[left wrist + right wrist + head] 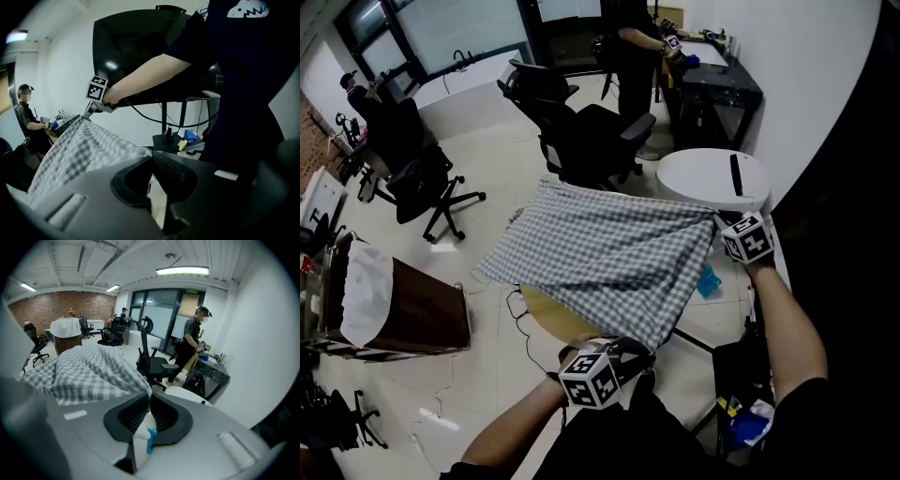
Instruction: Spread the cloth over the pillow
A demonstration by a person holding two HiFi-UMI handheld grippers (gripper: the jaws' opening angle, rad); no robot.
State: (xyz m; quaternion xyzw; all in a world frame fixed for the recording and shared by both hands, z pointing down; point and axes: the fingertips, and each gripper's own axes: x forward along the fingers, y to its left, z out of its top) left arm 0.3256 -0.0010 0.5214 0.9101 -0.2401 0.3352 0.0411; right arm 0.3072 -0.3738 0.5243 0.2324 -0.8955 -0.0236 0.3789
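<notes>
A grey-and-white checked cloth (609, 248) hangs stretched in the air between my two grippers. My left gripper (647, 354) is shut on its near corner at the bottom of the head view, and the cloth's edge (93, 145) runs into the closed jaws. My right gripper (719, 225) is shut on the far right corner, with the cloth (84, 369) running away from the jaws. The left gripper view shows the right gripper (88, 112) pinching that corner. A tan rounded surface (546, 314) shows below the cloth's near edge. I see no pillow; the cloth hides what lies under it.
A round white table (712, 178) stands behind the right gripper. Black office chairs (591, 131) (417, 178) stand beyond the cloth. To the left is a brown cabinet (417, 314) with white fabric on it. A person (633, 47) stands at a dark desk (717, 84).
</notes>
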